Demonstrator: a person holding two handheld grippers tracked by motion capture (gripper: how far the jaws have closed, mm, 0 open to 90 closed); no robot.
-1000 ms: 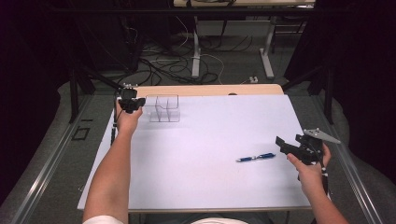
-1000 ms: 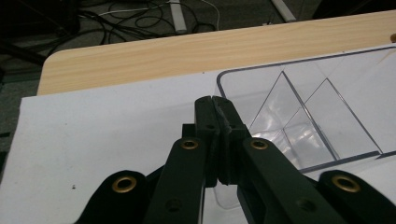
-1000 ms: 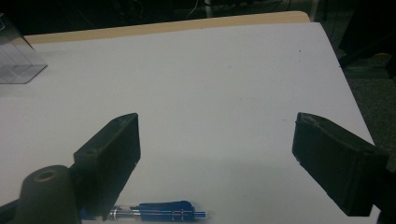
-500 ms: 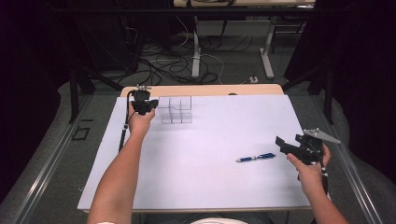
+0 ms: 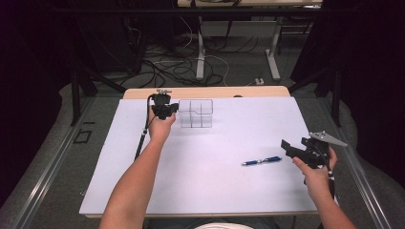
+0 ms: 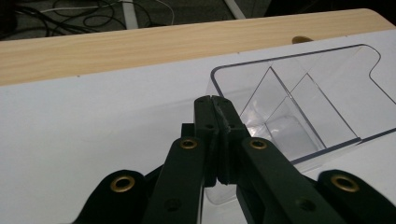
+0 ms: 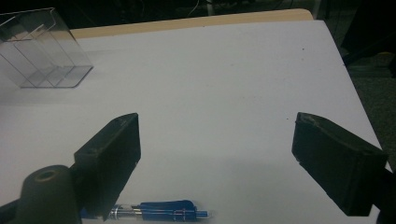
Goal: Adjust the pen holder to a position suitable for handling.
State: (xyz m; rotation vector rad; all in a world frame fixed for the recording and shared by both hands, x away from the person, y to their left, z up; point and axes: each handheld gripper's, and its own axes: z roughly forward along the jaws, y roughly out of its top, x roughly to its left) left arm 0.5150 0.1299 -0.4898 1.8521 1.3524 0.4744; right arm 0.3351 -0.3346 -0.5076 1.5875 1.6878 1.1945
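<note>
- Where the white sheet meets the bare wooden strip at the table's far edge (image 5: 210, 91), left gripper (image 5: 168, 110) with jaws pressed together on the near wall of a clear plastic organizer (image 5: 196, 113), which stands upright.
- Near the right edge, right gripper (image 5: 288, 147) with jaws wide apart, holding nothing.
- Just beside those jaws, flat on the sheet: blue pen (image 5: 261, 161).

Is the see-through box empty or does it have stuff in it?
Empty. The clear box shows just bare dividers inside, and the blue pen lies out on the white table.
</note>
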